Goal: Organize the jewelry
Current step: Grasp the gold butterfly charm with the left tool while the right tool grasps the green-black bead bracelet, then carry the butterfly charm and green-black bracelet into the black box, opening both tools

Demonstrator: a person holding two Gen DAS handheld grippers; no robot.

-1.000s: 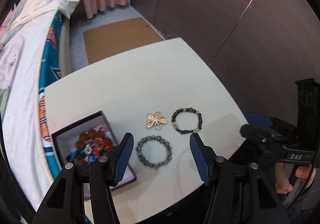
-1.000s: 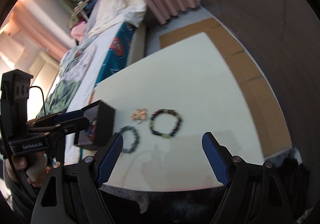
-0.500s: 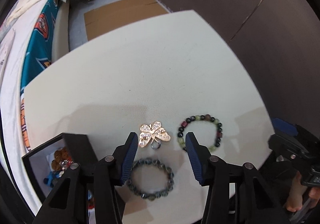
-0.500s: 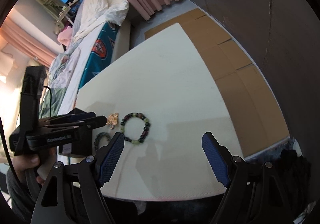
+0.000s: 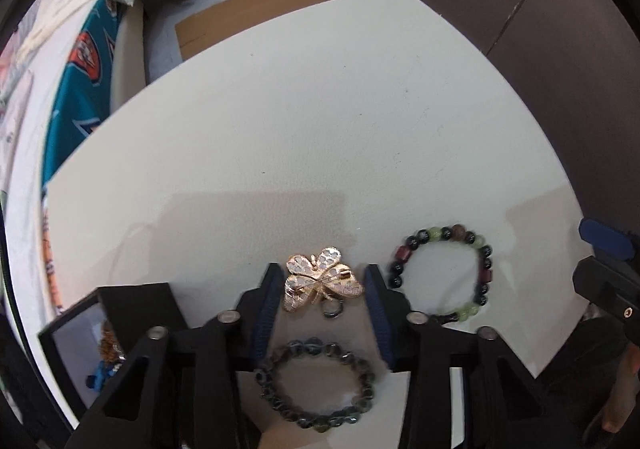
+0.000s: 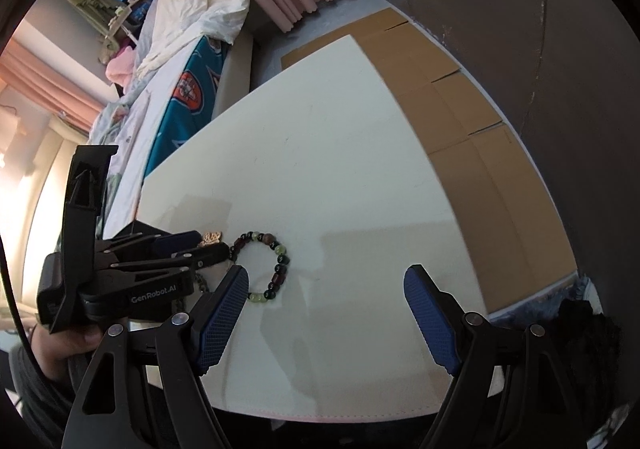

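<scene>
Brooch (image 5: pixel 322 281), gold, butterfly-shaped with pale stones, lies on the table (image 5: pixel 320 129) right of the box (image 5: pixel 120 313); we judge it light, rigid and slippery, best pinched across its wings. Our left gripper (image 5: pixel 320 291) brackets it, fingers half closed, not clearly touching. Right of the brooch lies a mixed-bead bracelet (image 5: pixel 442 273), loose and floppy. Our right gripper (image 6: pixel 326 313) hangs spread wide, empty.

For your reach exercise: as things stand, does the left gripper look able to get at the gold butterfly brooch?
Probably yes. The left gripper has its open jaws on either side of the butterfly brooch, with nothing between. The dark bead bracelet and multicoloured bracelet lie clear of it.
</scene>
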